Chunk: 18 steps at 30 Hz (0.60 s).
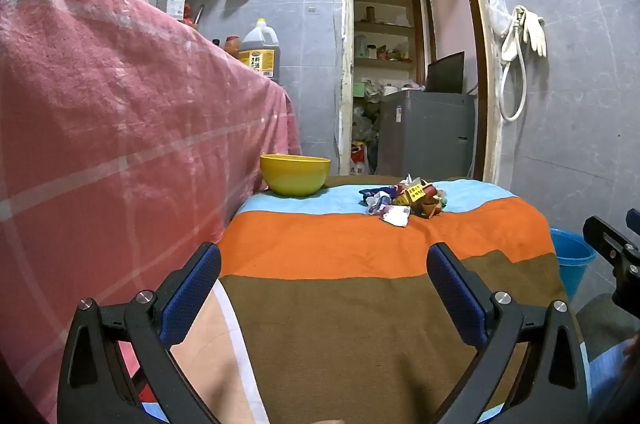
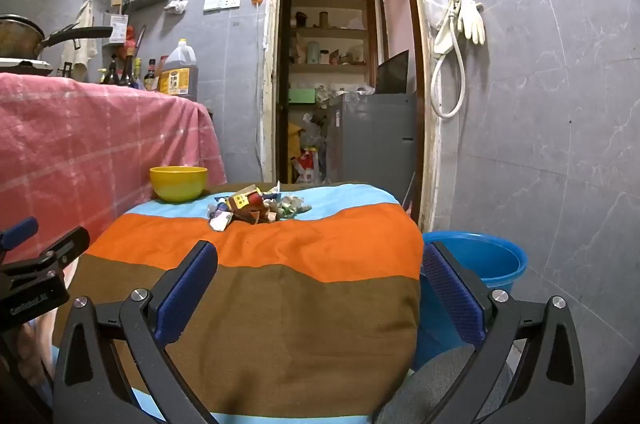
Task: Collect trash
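Fingers of both the left gripper (image 1: 324, 276) and right gripper (image 2: 318, 274) stand wide and empty over the striped bench (image 2: 280, 324), so collecting has not begun. Well ahead of them lies the trash pile (image 1: 402, 202), the yellow bowl (image 1: 295, 174) to its left; the next move probably calls for reaching forward to one wrapper.

Both cameras sit low at the near end of the striped desk (image 1: 360, 324), side by side, facing the doorway (image 2: 344, 64). They share the yellow bowl (image 1: 295, 174), the wrapper pile (image 2: 256, 206), far off.
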Available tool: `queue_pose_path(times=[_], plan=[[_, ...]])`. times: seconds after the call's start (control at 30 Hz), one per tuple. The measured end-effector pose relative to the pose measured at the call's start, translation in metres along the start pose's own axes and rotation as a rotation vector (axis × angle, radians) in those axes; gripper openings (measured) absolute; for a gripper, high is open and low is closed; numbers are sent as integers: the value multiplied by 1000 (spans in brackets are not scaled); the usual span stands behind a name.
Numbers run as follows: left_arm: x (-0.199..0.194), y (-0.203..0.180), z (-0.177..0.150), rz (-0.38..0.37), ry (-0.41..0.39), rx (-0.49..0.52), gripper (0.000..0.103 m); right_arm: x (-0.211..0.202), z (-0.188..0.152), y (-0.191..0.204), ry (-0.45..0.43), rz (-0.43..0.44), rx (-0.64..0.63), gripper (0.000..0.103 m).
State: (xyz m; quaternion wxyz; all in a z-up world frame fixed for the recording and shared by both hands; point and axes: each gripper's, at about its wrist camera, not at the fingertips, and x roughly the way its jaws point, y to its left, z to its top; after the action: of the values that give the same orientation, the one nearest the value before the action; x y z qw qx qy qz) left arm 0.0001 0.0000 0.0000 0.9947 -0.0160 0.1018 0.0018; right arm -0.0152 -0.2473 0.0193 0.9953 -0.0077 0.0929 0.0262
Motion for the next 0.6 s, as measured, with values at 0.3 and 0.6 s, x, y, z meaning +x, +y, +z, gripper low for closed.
queue_pose_path(times=[0.3, 0.6], plan=[[0, 0, 0, -1, 0, 0, 101, 0, -1, 0, -9, 0, 1, 103], [0, 0, 0, -1, -1, 0, 101, 0, -2, 0, -10, 1, 1, 103]])
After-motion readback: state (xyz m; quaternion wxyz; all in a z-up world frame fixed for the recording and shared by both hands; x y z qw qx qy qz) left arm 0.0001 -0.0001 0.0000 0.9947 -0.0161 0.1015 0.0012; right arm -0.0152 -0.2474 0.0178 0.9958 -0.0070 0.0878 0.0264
